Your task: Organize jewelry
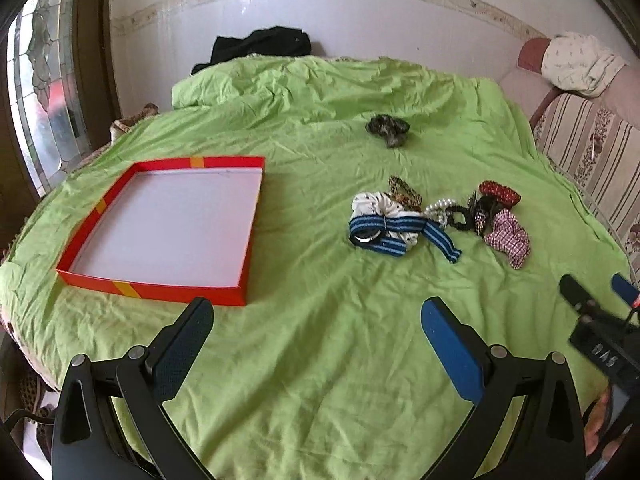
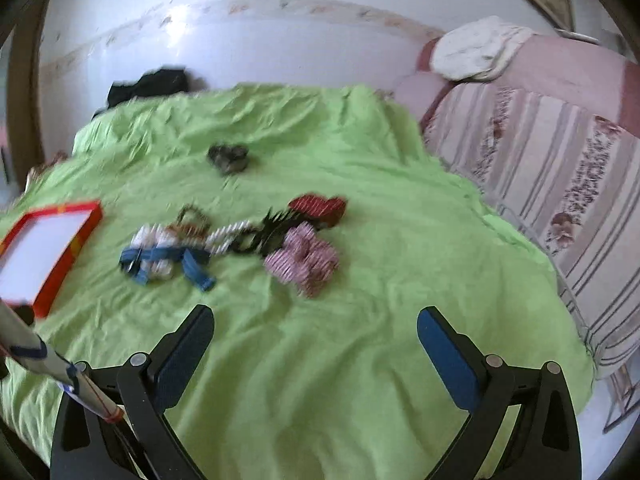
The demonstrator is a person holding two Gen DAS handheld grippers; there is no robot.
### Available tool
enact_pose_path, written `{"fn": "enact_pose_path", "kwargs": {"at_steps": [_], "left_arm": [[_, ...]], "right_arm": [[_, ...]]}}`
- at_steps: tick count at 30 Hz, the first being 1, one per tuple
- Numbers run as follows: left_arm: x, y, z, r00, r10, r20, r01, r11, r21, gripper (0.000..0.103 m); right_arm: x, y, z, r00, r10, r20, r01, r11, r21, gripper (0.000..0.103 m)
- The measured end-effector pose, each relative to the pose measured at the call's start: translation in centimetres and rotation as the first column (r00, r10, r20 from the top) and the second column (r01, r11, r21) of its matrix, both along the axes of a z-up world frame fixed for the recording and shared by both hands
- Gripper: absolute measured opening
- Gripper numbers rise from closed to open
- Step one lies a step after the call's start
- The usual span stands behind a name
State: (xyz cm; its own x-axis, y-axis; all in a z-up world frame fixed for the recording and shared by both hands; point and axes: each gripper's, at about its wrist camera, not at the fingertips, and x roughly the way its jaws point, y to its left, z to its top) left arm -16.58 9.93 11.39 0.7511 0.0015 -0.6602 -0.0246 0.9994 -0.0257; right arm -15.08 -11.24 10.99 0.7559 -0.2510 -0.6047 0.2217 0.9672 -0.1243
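Both of your grippers hang wide open and empty over the green sheet (image 1: pixel 320 360), left gripper (image 1: pixel 316 322) near the empty red tray (image 1: pixel 152 292) at left, right gripper (image 2: pixel 314 330) short of the jewelry pile (image 1: pixel 432 216) at right, so nothing is sorted yet: reach forward and close on one piece.

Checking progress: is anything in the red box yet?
No, the red box shows only its bare white bottom; the hair ties lie on the green sheet.

L gripper (image 1: pixel 316 334) wide open, empty, over green sheet (image 1: pixel 320 380); red tray (image 1: pixel 160 296) at left, accessory pile (image 1: pixel 432 216) right.
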Motion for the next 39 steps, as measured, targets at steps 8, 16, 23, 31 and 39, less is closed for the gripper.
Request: {"fn": "enact_pose_path", "kwargs": {"at_steps": [8, 16, 23, 31, 39], "left_arm": [[-1.0, 0.4, 0.7, 0.999, 0.014, 0.029, -0.014, 1.0, 0.01, 0.103], [-1.4, -0.5, 0.4, 0.999, 0.001, 0.041, -0.003, 0.999, 0.042, 0.103], [-0.6, -1.0, -0.5, 1.0, -0.024, -0.01, 0.024, 0.999, 0.042, 0.103], [0.0, -1.4, -1.5, 0.998, -0.042, -0.048, 0.044, 0.998, 0.037, 0.103], [0.6, -1.8, -2.4, 0.996, -0.054, -0.073, 0.057, 0.998, 0.037, 0.103]], "right_arm": [[-1.2, 0.5, 0.4, 0.999, -0.021, 0.026, 0.021, 1.0, -0.004, 0.099], [-0.9, 0.1, -0.4, 0.999, -0.026, -0.022, 0.027, 0.999, 0.024, 0.099], [-0.5, -0.8, -1.4, 0.997, -0.053, -0.062, 0.055, 0.998, 0.037, 0.099], [0.2, -1.3, -2.3, 0.993, -0.054, -0.103, 0.059, 0.997, 0.051, 0.099], [0.7, -1.6, -3.3, 0.99, -0.043, -0.133, 0.056, 0.994, 0.092, 0.099]]}}
